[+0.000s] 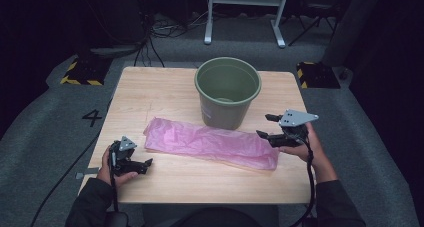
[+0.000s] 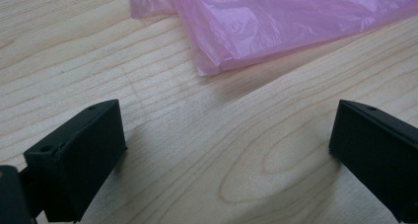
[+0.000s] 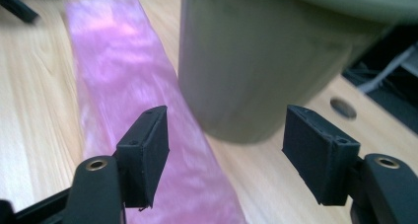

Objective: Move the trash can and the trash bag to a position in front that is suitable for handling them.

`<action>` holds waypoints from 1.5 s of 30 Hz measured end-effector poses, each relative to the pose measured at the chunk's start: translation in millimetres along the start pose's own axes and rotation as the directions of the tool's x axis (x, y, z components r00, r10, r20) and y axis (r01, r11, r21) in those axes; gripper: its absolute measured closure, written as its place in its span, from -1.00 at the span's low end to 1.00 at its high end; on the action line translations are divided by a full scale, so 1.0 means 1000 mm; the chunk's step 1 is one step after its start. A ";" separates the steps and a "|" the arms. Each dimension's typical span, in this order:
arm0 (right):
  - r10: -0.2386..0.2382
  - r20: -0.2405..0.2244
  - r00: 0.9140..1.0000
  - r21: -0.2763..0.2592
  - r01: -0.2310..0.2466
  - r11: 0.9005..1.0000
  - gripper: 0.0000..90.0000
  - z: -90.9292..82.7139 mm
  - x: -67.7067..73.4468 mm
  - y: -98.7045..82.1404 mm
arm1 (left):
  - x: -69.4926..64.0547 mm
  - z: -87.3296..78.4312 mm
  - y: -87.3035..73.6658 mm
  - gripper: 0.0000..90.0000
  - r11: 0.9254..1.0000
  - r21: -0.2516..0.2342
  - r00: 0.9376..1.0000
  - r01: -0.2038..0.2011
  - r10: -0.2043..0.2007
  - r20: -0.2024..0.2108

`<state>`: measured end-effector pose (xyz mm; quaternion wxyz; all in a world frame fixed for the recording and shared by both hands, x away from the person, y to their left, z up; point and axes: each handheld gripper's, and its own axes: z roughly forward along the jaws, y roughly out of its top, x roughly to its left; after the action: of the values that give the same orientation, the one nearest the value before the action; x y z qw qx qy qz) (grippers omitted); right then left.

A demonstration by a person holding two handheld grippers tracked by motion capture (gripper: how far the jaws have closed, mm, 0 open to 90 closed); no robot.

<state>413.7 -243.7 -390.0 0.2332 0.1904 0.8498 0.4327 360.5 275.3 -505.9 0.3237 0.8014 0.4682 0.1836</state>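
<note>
A folded pink plastic bag (image 1: 210, 142) lies flat across the middle of the wooden table (image 1: 150, 92). Behind it stands an upright olive-green bucket (image 1: 227, 92), with nothing visible inside. My left gripper (image 1: 145, 164) rests low near the front left, just short of the bag's left end (image 2: 276, 26). Its jaws are open with bare wood between them (image 2: 226, 150). My right gripper (image 1: 266, 126) hovers at the bag's right end beside the bucket. It is open (image 3: 226, 155), with the bag (image 3: 123, 86) and the bucket wall (image 3: 256, 66) ahead of its jaws.
The table's right edge runs close behind my right hand. A small round hole (image 3: 342, 108) sits in the tabletop beside the bucket. Cables (image 1: 155, 42), a white frame (image 1: 245, 12) and yellow-black striped blocks (image 1: 80, 72) lie on the floor beyond the table.
</note>
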 end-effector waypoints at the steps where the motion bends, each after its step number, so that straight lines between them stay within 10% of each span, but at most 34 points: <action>1: 0.002 0.005 1.000 0.011 -0.002 1.000 -0.24 0.001 0.000 -0.003 | 0.000 0.000 0.000 -0.99 1.000 0.003 1.000 -0.005 0.005 -0.001; 21: 0.232 -0.012 0.973 0.211 -0.225 0.951 -0.38 0.045 -0.032 -0.084 | -0.007 0.003 0.003 -0.99 0.999 0.002 0.999 -0.032 0.032 0.023; 26: 0.251 -0.045 0.967 0.275 -0.229 0.934 0.04 0.051 -0.032 -0.093 | -0.013 0.007 0.008 -0.99 0.999 0.003 0.998 -0.041 0.041 0.037; 32: 0.234 -0.081 0.969 0.303 -0.200 0.932 0.40 0.050 -0.029 -0.094 | -0.017 0.014 0.016 -0.99 0.999 0.004 0.997 -0.054 0.054 0.046; 45: 0.224 -0.062 0.973 0.260 -0.201 0.944 0.52 0.022 -0.017 -0.113 | -0.033 0.044 0.047 -0.99 0.995 0.003 0.991 -0.102 0.101 0.083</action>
<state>425.9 -300.7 -490.7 0.1201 0.2891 0.8821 0.3519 400.2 214.7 -504.7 0.3302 0.8323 0.4136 0.1649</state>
